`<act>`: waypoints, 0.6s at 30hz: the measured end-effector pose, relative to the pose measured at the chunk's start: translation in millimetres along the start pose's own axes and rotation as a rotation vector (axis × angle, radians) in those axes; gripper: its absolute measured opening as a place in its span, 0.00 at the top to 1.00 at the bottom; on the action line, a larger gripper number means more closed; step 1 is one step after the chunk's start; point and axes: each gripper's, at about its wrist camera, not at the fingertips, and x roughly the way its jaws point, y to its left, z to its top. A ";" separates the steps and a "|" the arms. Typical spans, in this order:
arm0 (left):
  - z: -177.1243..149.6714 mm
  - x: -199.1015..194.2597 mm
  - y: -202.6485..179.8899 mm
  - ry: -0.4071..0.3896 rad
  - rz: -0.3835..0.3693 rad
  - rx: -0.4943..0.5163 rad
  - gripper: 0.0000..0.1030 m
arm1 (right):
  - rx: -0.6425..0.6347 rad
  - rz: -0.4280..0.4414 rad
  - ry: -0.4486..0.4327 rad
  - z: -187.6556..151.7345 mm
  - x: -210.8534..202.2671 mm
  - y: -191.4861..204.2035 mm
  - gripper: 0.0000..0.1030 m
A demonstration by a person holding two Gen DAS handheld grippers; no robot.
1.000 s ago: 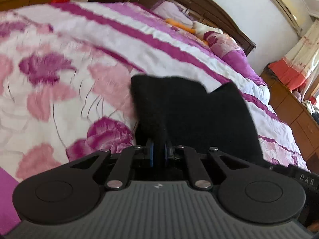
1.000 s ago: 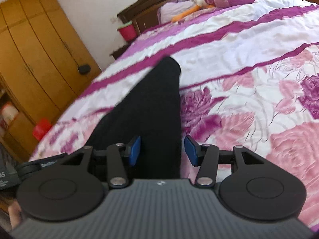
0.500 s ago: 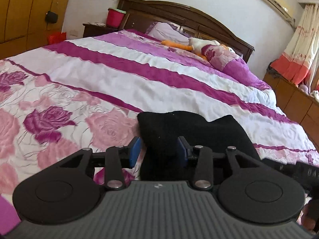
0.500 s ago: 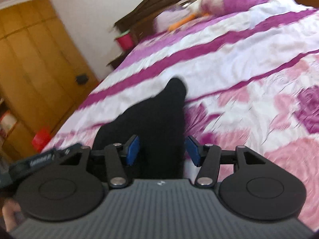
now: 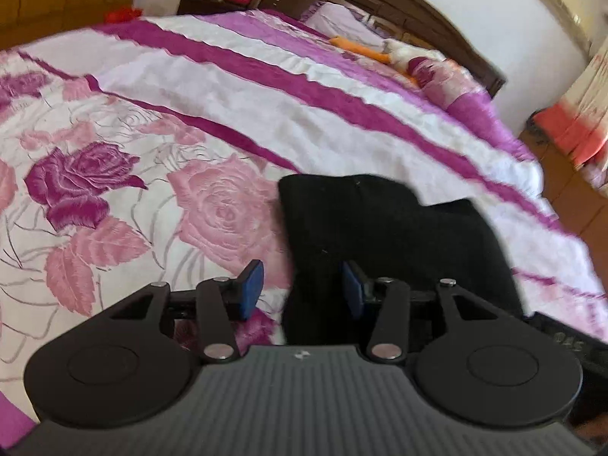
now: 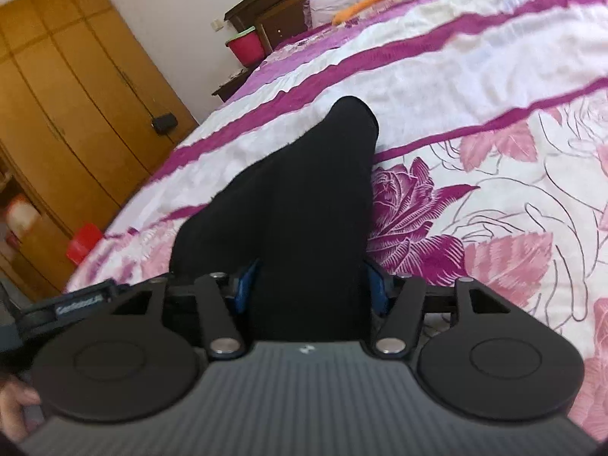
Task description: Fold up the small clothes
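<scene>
A black garment (image 5: 380,235) lies folded on the flowered bedspread (image 5: 114,190); its far tip (image 6: 353,121) points up the bed in the right wrist view. My left gripper (image 5: 301,288) hovers over its near left edge. Its jaws are opening, the cloth lies partly between the blue pads (image 5: 250,288), and neither pad presses on it. My right gripper (image 6: 309,285) straddles the near end of the garment. Its jaws are opening too, and the cloth lies loose in the gap, covering part of both pads.
A dark wooden headboard (image 5: 380,3), pillows and an orange-and-white plush toy (image 5: 364,47) are at the bed's far end. A red bucket (image 6: 247,45) stands on a nightstand beside wooden wardrobes (image 6: 76,95). A hand (image 6: 15,414) shows at the lower left.
The left gripper was shut on the garment's raised edge; it has opened and let go, and the cloth now lies flat. The right jaws stand slightly wider. Both grippers shifted a little.
</scene>
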 end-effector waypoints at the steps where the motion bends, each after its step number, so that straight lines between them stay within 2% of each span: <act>1: 1.2 -3.8 0.3 0.003 -0.031 -0.016 0.42 | 0.018 0.009 0.000 1.2 -3.9 -2.4 0.41; 3: 1.4 -9.3 -2.2 0.015 -0.086 -0.022 0.34 | 0.025 0.012 -0.015 2.6 -14.6 -4.2 0.41; 5: -0.6 -11.6 -10.4 0.037 -0.116 0.017 0.27 | -0.002 0.004 -0.040 1.6 -24.6 -1.5 0.41; 8: -8.2 -4.2 -18.9 0.075 -0.073 0.079 0.26 | -0.037 0.013 -0.049 0.2 -35.2 -2.2 0.41; 9: -11.4 0.5 -18.3 0.084 -0.060 0.078 0.25 | -0.034 0.010 -0.043 -0.2 -36.2 -4.8 0.41; 12: -17.3 8.6 -10.1 0.101 -0.094 0.015 0.25 | 0.010 0.020 -0.012 -3.2 -29.9 -14.7 0.37; 14: -17.8 14.2 -6.1 0.113 -0.148 -0.003 0.25 | 0.048 0.069 0.042 -4.5 -17.6 -21.7 0.37; 15: -18.3 18.5 -3.7 0.126 -0.199 -0.017 0.25 | 0.061 0.123 0.081 -7.1 -10.2 -22.8 0.37; 17: -19.7 25.2 -0.7 0.140 -0.247 -0.041 0.34 | 0.068 0.166 0.097 -10.1 1.6 -22.5 0.38; 18: -19.5 27.1 1.0 0.141 -0.263 -0.052 0.46 | 0.069 0.172 0.094 -8.7 4.6 -20.8 0.40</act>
